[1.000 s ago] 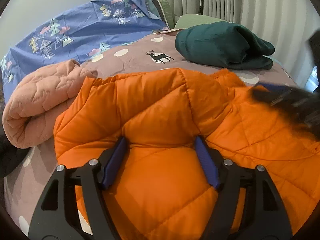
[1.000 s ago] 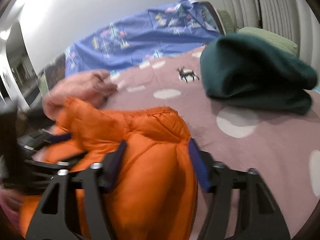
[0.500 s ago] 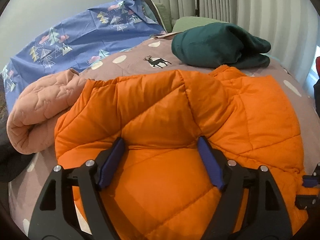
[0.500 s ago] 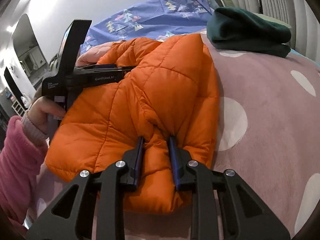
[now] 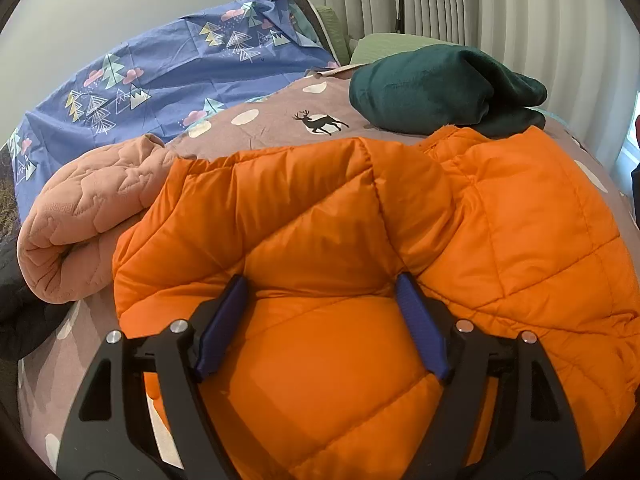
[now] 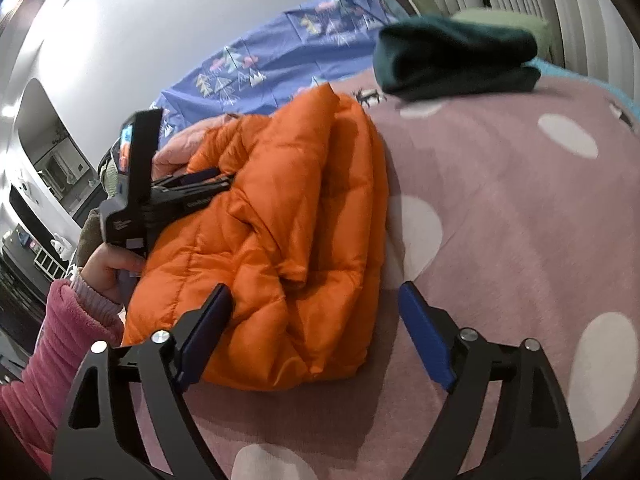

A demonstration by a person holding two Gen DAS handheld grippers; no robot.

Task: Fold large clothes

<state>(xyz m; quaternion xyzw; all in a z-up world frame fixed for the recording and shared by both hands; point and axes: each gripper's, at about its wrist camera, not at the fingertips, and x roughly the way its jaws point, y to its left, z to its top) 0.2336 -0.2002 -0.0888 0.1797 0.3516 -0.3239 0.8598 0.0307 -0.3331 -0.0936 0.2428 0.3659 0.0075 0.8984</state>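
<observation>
An orange quilted puffer jacket [image 5: 360, 240] lies folded on the mauve polka-dot bedspread [image 6: 500, 208]; it also shows in the right wrist view [image 6: 288, 220]. My left gripper [image 5: 320, 288] is open, its blue pads resting on the jacket's near side with a bulge of fabric between them. In the right wrist view the left gripper [image 6: 200, 178] lies flat against the jacket's left side. My right gripper [image 6: 316, 296] is open and holds nothing, just off the jacket's near edge.
A folded dark green garment [image 5: 444, 88] lies at the back of the bed, also in the right wrist view [image 6: 456, 56]. A rolled peach quilt [image 5: 88, 216] lies left of the jacket. A blue patterned sheet [image 5: 168, 76] covers the back left. Curtains [image 5: 500, 8] hang behind.
My right gripper has let go of the jacket's edge, opened wide and drawn back from it. My left gripper stays open on the jacket, almost unmoved.
</observation>
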